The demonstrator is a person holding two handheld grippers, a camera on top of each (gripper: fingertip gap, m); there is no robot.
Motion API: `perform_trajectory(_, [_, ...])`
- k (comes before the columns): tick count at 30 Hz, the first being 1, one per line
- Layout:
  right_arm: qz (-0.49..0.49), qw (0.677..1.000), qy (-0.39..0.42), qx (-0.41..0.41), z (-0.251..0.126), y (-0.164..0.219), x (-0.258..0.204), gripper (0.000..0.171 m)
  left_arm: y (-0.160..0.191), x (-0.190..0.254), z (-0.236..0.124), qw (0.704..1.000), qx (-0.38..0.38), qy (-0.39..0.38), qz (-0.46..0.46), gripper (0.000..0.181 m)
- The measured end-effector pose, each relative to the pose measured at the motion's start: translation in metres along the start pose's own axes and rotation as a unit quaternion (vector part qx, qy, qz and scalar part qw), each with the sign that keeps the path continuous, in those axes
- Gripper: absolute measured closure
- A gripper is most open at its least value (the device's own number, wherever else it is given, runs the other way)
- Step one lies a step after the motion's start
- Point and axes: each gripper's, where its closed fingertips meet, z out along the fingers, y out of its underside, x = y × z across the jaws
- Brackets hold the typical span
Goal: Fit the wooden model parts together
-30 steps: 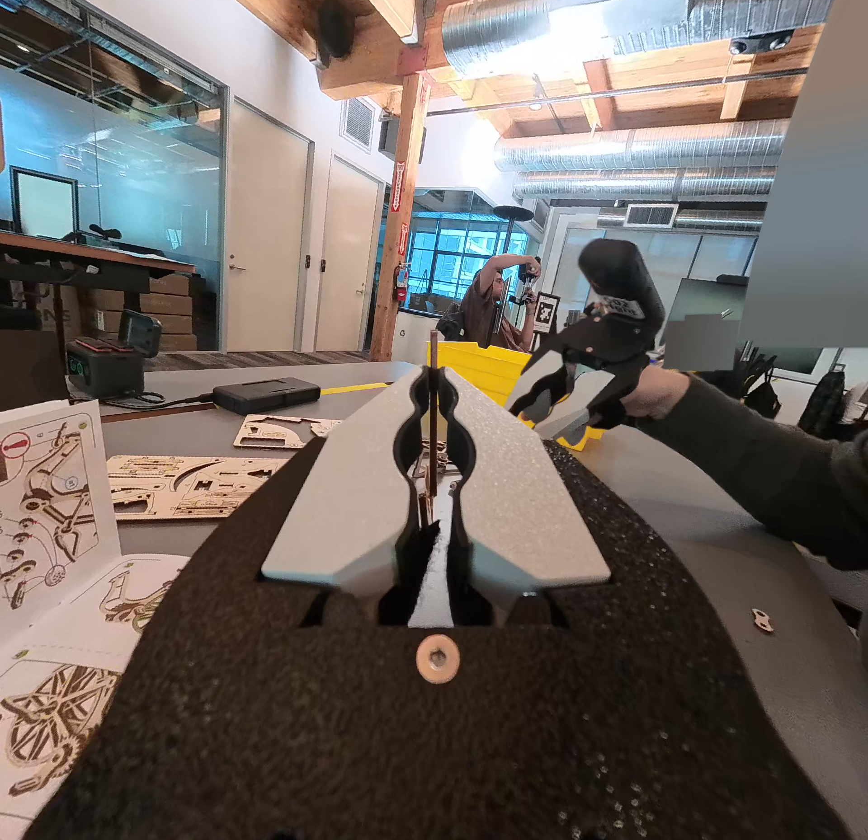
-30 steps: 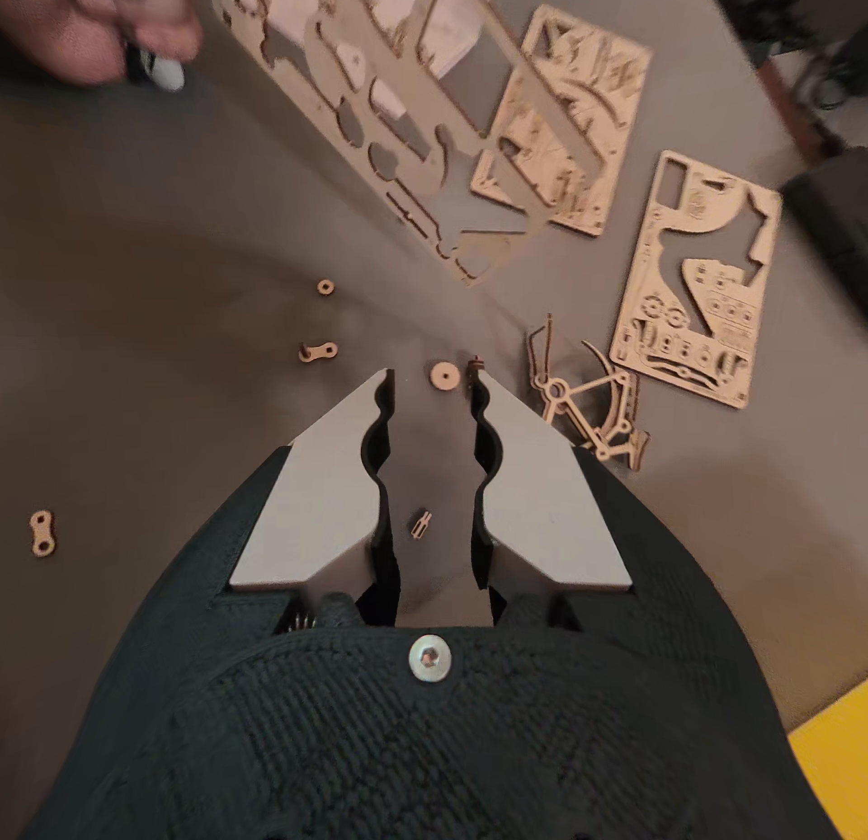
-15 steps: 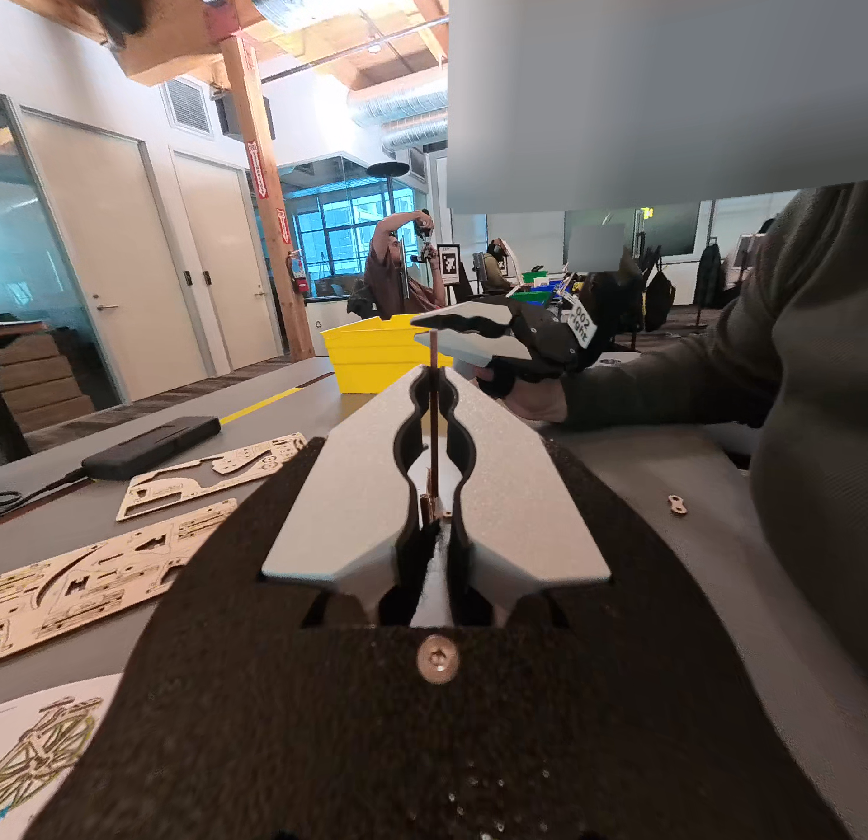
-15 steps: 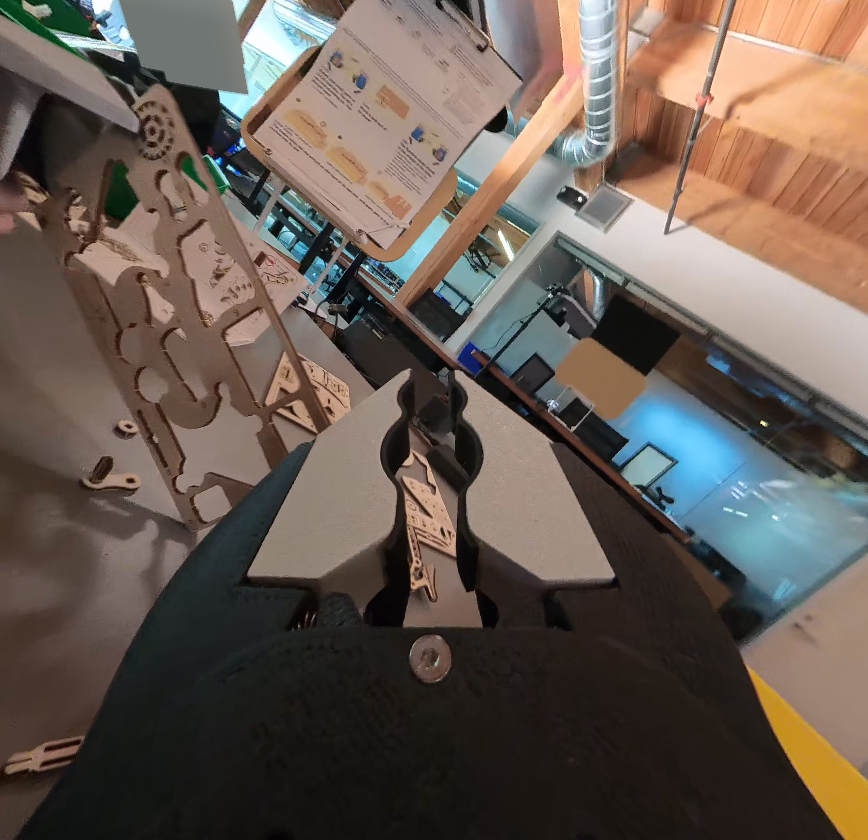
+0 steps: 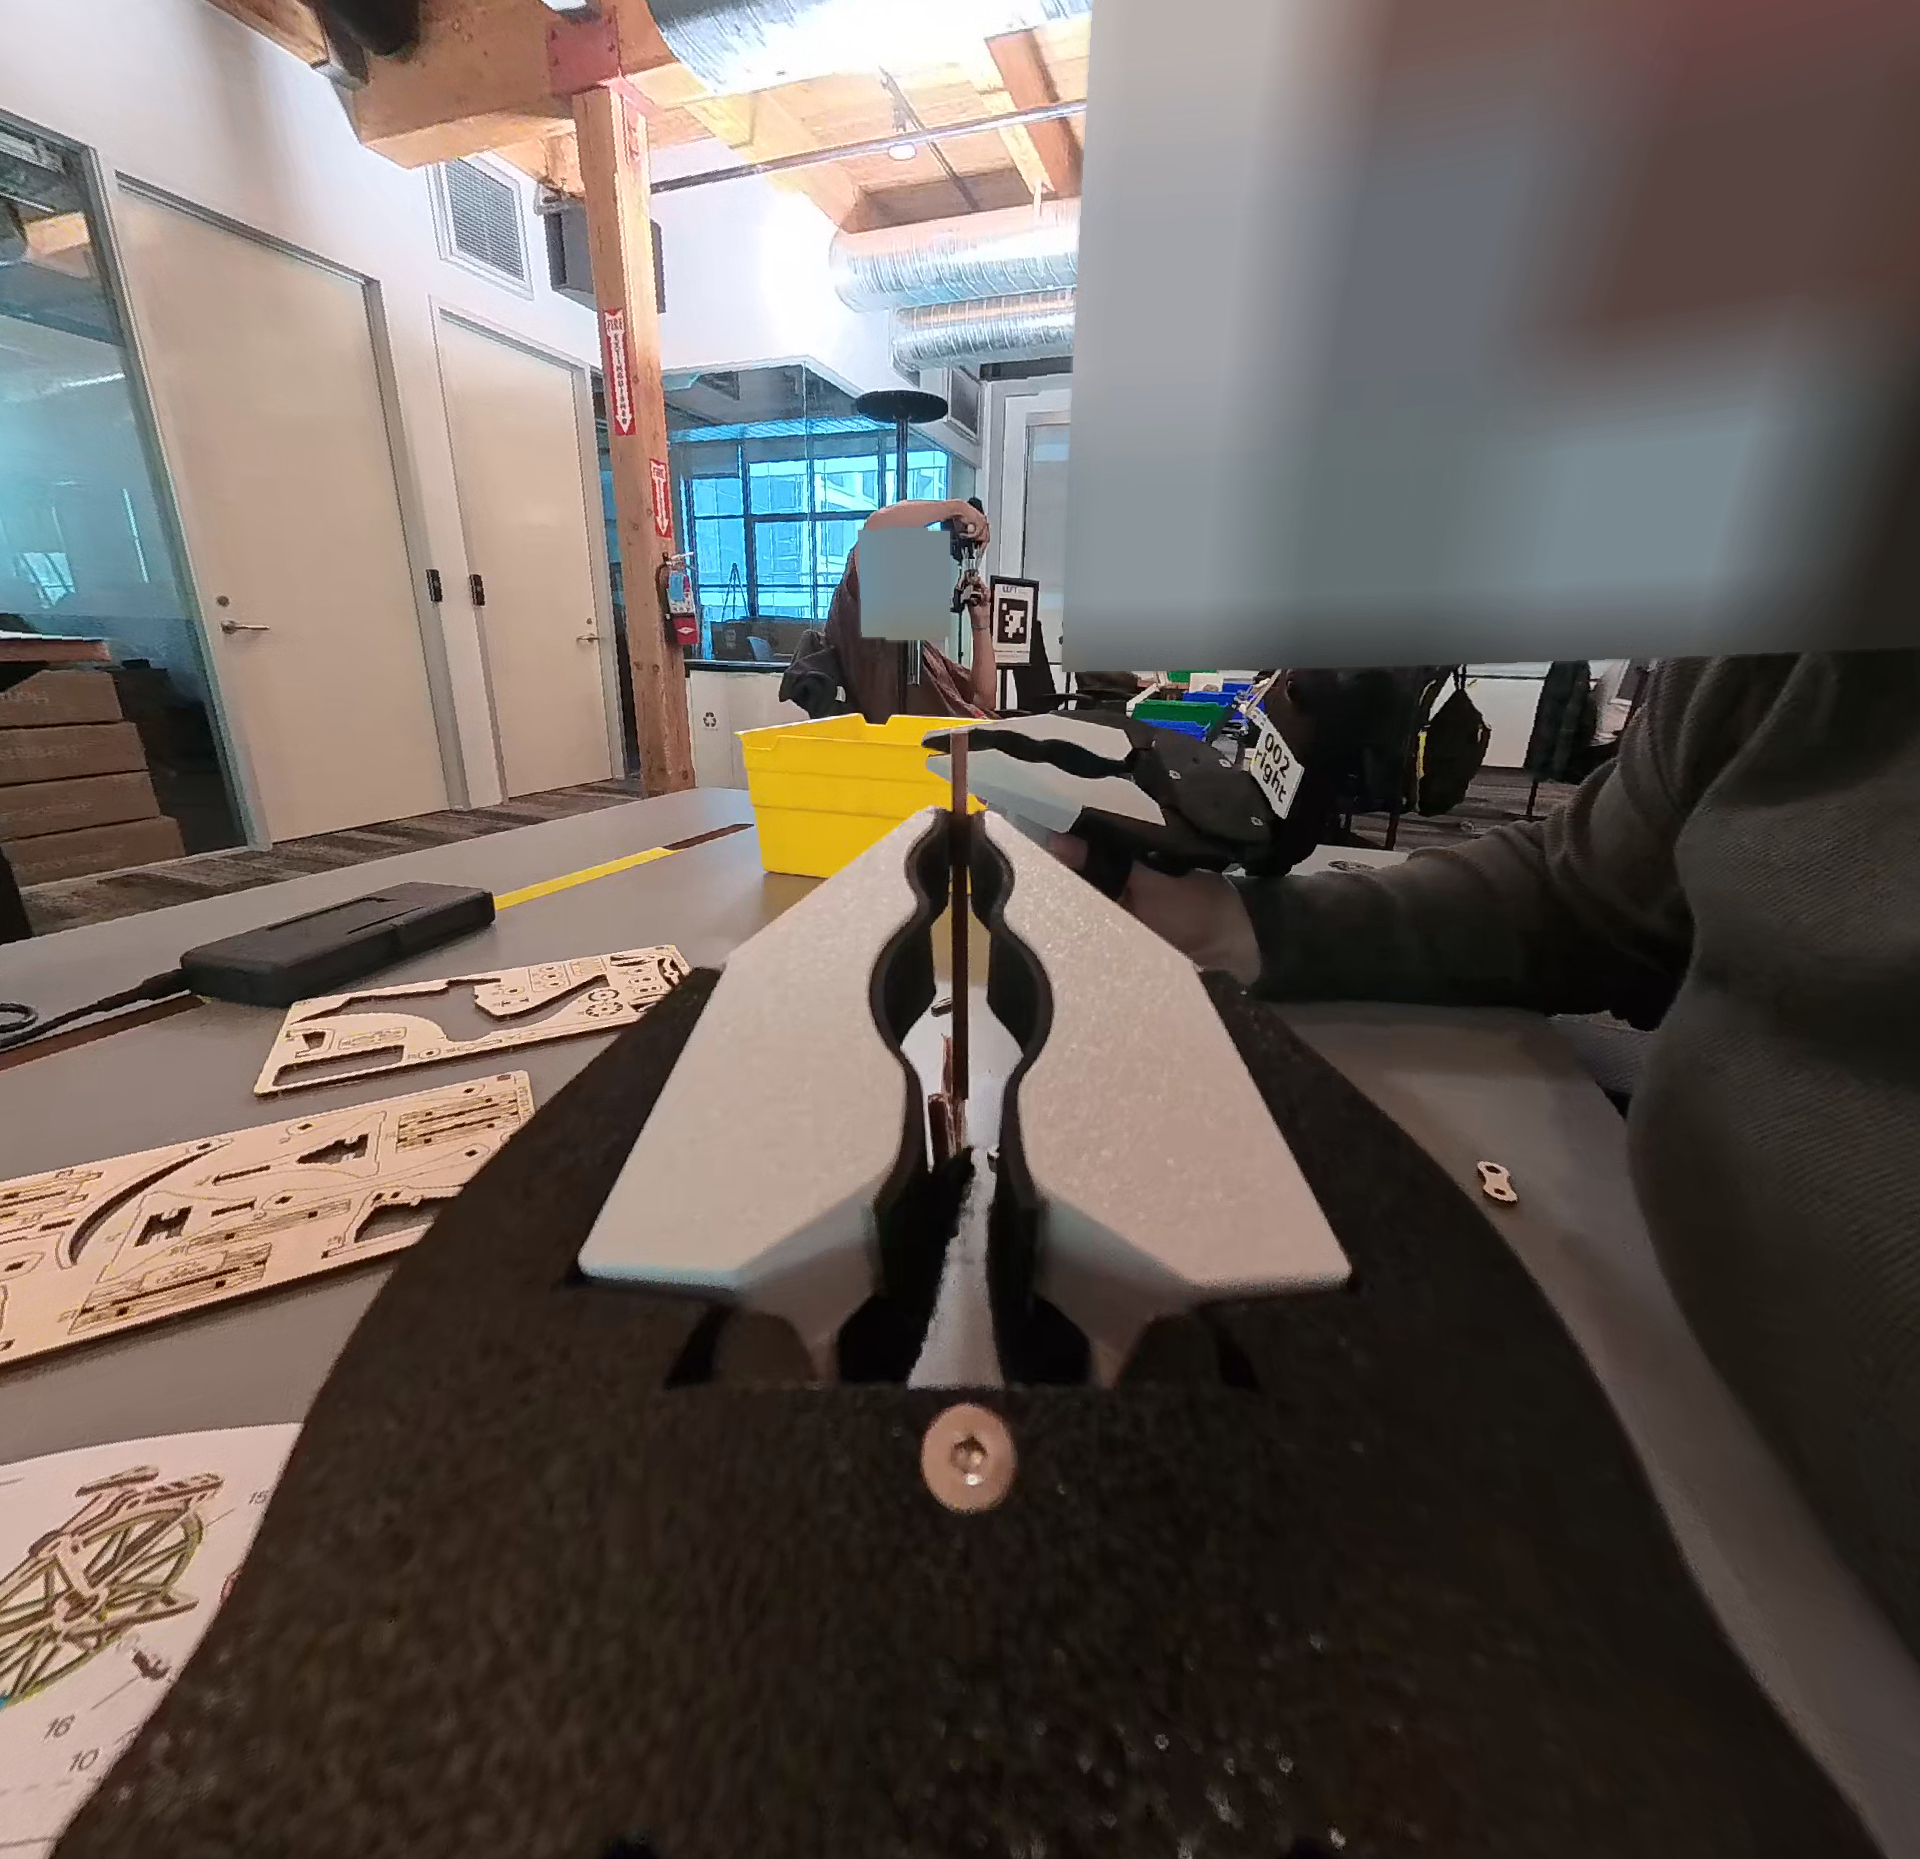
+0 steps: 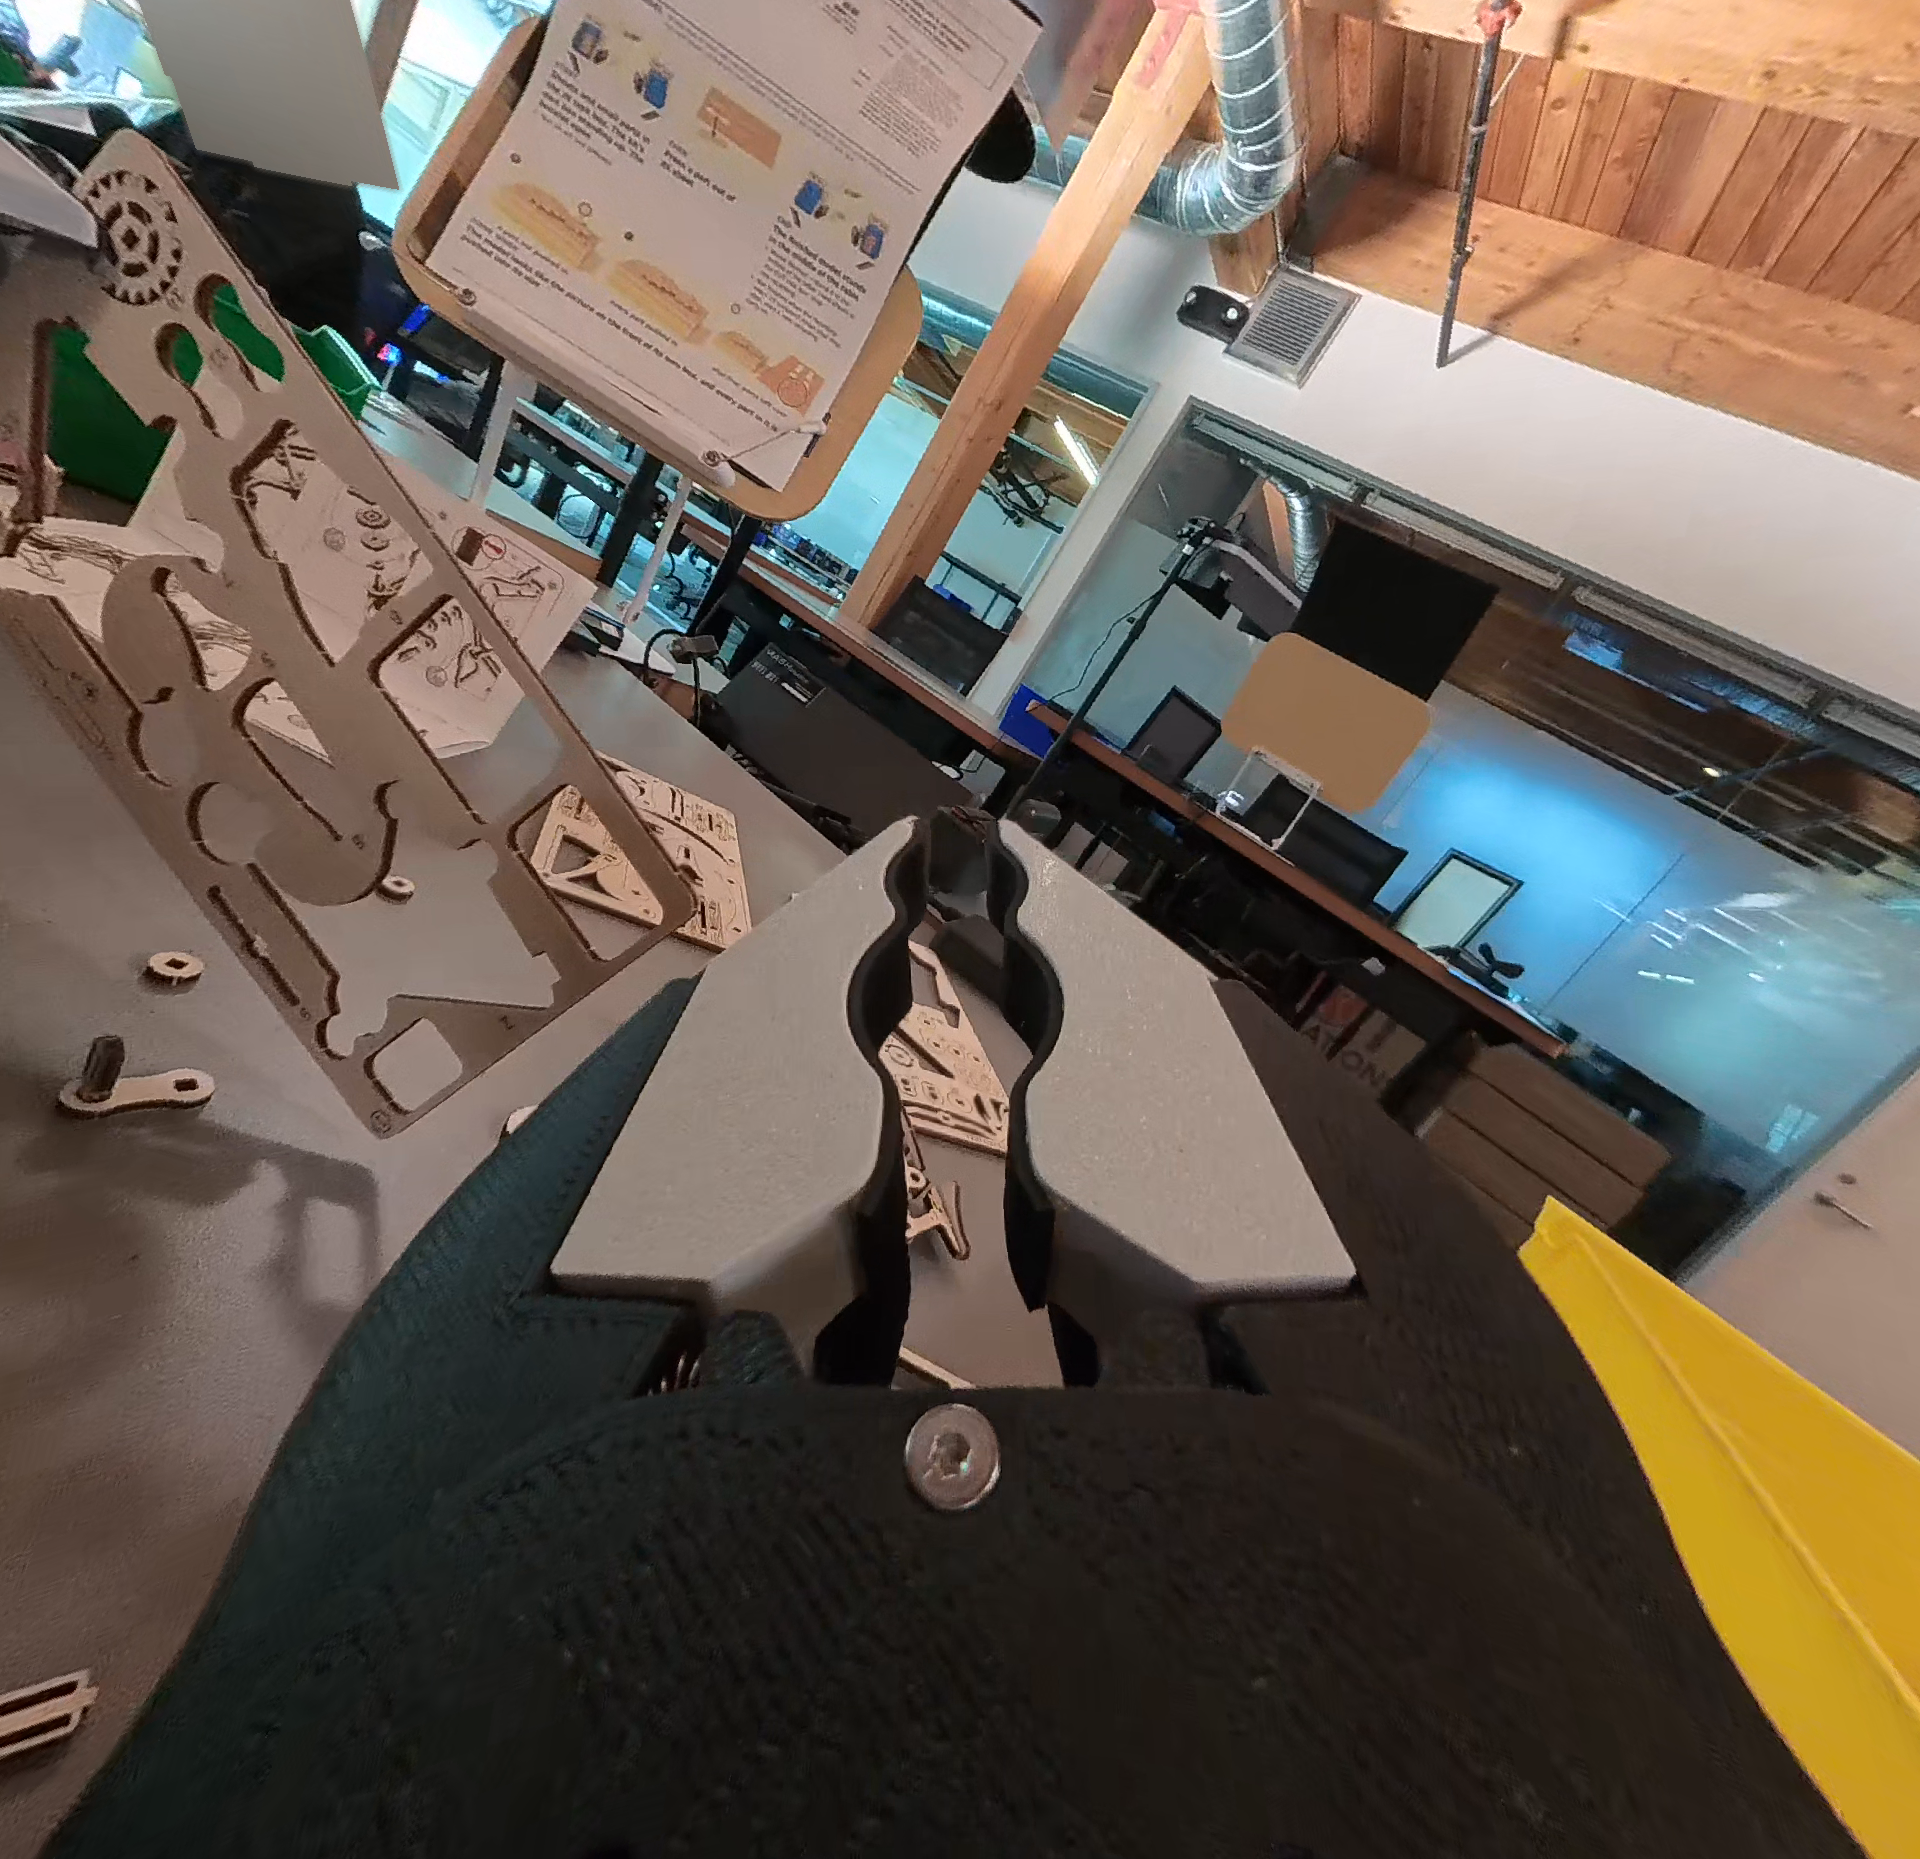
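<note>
My left gripper [image 5: 956, 822] is shut on a thin wooden parts sheet [image 5: 958, 936], seen edge-on and held upright. In the right wrist view the same sheet [image 6: 312, 770] stands at the left, full of cut-outs. My right gripper [image 6: 958, 833] has its jaws nearly together, with a small dark piece [image 6: 961, 859] pinched between the tips; it is too shadowed to tell its shape. In the left wrist view the right gripper [image 5: 1039, 760] lies sideways, its tips at the top edge of the sheet.
More wooden sheets [image 5: 468, 1009] [image 5: 260, 1217] lie on the grey table. A yellow bin [image 5: 831, 801], a black box [image 5: 332, 936], and a paper leaflet [image 5: 94, 1601] are nearby. Loose small parts [image 6: 135, 1087] are scattered. A clipboard [image 6: 707, 199] hangs above. A sleeved arm [image 5: 1558, 905] crosses the right. The tips of one gripper are about 20 cm away from the tips of the other.
The right gripper was open, facing down over small parts on the table. It has narrowed its jaws, lifted and swung up to the sheet's top edge. The left gripper turned right, holding the sheet.
</note>
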Motion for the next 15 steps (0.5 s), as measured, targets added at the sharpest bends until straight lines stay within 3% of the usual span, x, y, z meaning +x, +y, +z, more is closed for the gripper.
perform_trajectory(1, [0.001, 1.0, 0.0, -0.001, 0.0001, 0.0005, 0.0001, 0.163, 0.0002, -0.0003, 0.0, 1.0, -0.001, 0.0, 0.0, 0.181])
perform_trajectory(15, [0.011, 1.0, -0.014, -0.01, 0.0029, 0.0049, -0.0043, 0.163, -0.0001, -0.0038, -0.0007, 1.0, 0.001, -0.005, -0.01, 0.181])
